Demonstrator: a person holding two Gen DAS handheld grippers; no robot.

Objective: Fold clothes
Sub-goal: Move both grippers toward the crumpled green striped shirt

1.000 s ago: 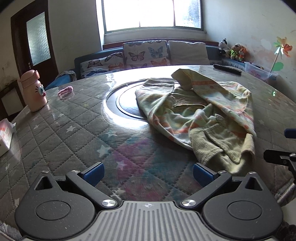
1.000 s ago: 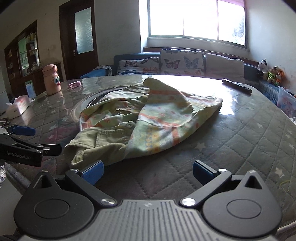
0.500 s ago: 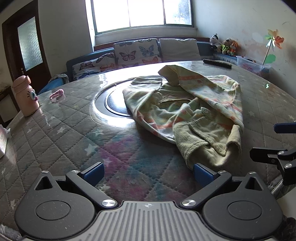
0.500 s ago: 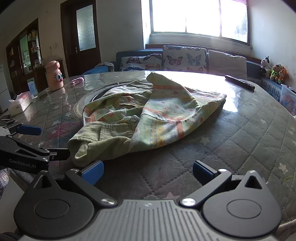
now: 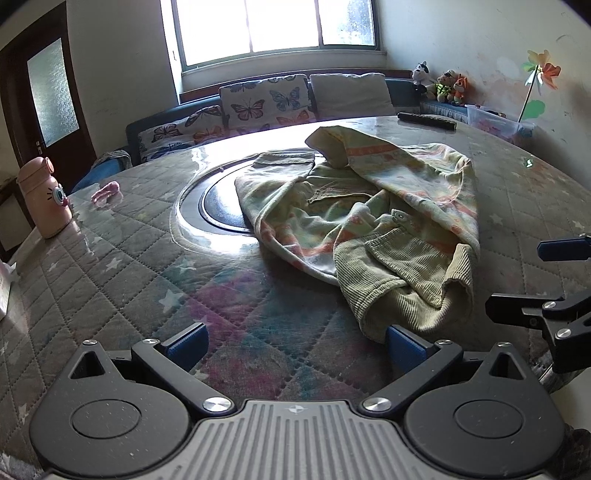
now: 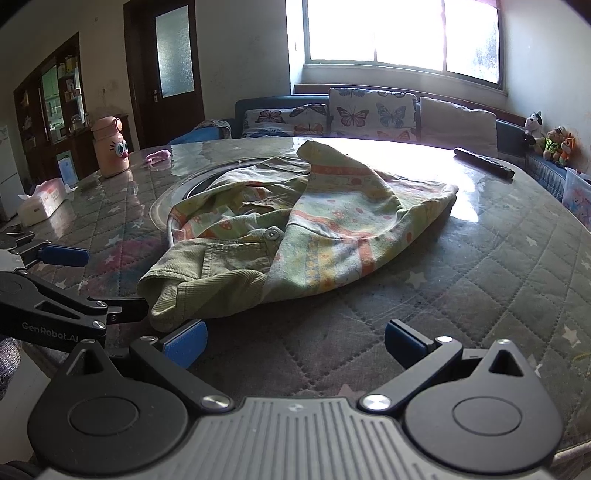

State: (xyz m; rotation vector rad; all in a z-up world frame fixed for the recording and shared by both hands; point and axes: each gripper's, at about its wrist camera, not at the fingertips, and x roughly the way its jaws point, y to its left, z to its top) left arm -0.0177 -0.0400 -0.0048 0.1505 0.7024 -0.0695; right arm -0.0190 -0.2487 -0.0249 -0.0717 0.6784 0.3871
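Left claw [image 5: 295,341] is being held released at the counter's [image 5: 110,266] near edge, nothing gripped. Right claw [image 6: 293,341] is likewise being held released, its left fingertip [image 6: 184,341] just beside the crumpled garment [image 6: 295,236], which is being left lying mid-counter.

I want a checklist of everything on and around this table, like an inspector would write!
Surface: round table with quilted star cover under glossy top, dark turntable in middle.
Job's things: jacket crumpled, unfolded, corduroy end nearest the grippers.
Clutter: pink bottle, pink clip, remote, tissue box.
Grippers: left gripper open, empty; right gripper open, empty.
Cables: nothing seen.
Surroundings: sofa with butterfly cushions, plush toys, pinwheel, door, window.
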